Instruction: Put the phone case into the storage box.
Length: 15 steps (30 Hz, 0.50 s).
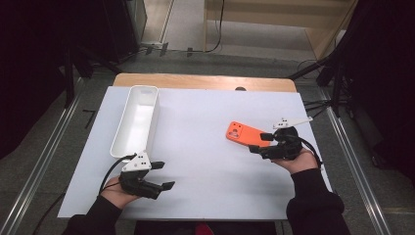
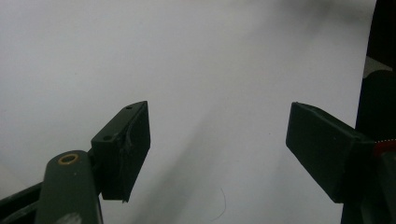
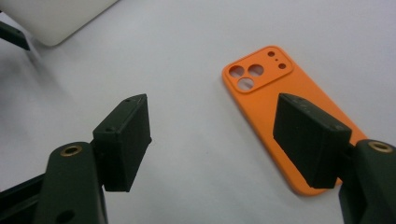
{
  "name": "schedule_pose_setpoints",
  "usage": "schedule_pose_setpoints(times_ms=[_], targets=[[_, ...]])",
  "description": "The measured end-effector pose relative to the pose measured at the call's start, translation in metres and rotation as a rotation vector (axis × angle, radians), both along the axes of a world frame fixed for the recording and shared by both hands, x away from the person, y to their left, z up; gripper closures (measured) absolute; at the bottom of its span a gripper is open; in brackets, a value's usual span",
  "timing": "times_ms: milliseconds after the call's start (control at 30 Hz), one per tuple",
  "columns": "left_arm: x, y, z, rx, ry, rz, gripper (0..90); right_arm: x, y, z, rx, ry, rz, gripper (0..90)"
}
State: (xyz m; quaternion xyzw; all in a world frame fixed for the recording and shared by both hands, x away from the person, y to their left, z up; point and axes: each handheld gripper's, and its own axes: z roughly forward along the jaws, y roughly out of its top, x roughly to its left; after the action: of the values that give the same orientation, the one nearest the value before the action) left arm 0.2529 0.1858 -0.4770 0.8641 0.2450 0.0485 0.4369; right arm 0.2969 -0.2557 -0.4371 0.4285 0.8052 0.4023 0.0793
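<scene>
White sheeting covers the bench point(image 1: 205, 186) under my hands, with a strip of bare wood at its far edge and dark floor around it. My right gripper point(image 1: 261, 142) hangs spread, nothing between its jaws, at the near right end of the flat orange plastic phone case point(image 1: 246, 133). In the right gripper view point(image 3: 212, 140) one jaw stands over the case's plain end and the other over bare sheet to the side, so I judge the case is not yet straddled. Its long axis runs away from me toward the far left, camera cut-outs at the far end. My left gripper point(image 1: 163, 175) rests spread and empty at the near left, well apart from the case; the right is far nearer. Beyond it lies the long white plastic tray point(image 1: 133, 147), empty.
</scene>
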Motion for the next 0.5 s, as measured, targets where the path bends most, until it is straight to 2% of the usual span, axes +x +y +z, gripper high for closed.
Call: schedule_pose_setpoints(times_ms=[500], targets=[[0.0, 0.0, 0.0, -0.003, 0.001, -0.001, 22.2, 0.021, -0.007, -0.005, -0.011, 0.003, -0.055, 26.4]])
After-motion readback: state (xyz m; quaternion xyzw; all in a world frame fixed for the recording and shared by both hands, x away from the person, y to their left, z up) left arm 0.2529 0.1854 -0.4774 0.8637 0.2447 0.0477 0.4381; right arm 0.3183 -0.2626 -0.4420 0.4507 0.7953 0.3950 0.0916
